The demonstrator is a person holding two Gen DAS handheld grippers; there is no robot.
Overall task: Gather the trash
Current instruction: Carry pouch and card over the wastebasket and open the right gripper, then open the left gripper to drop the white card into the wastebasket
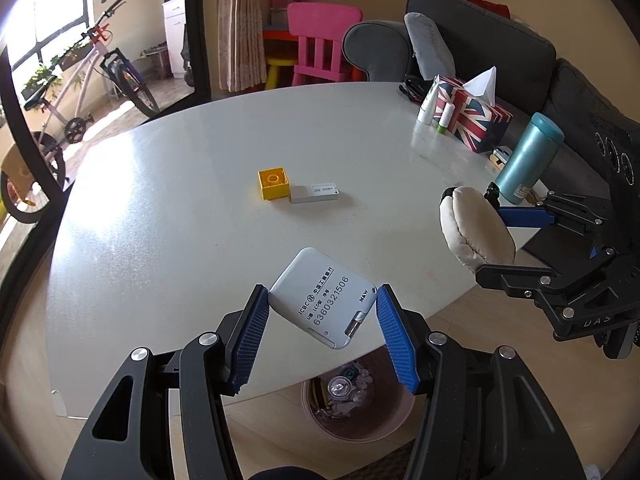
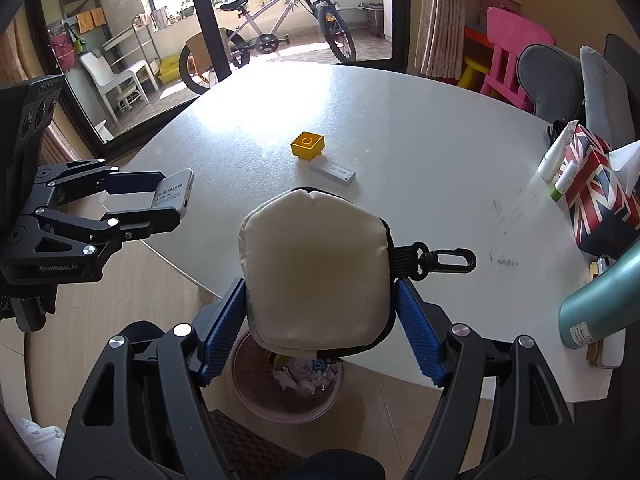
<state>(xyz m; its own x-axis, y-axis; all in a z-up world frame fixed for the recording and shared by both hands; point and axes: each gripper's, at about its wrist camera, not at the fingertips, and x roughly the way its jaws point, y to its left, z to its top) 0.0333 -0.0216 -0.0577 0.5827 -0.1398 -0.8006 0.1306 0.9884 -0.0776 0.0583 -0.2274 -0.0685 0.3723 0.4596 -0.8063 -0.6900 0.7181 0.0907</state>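
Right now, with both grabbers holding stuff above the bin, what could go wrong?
1. The left hand-held gripper pinches the white device by its corners, tilted; it might slip and miss the bin, which sits partly under the table edge.
2. The right hand-held gripper holds a soft pouch; its dangling clip could snag on release.
3. The yellow block and small white stick could be forgotten.

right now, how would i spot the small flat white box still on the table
Start at the white round table and find the yellow block near its middle. The small white box lies flat, touching that block's side, the only low white oblong there.
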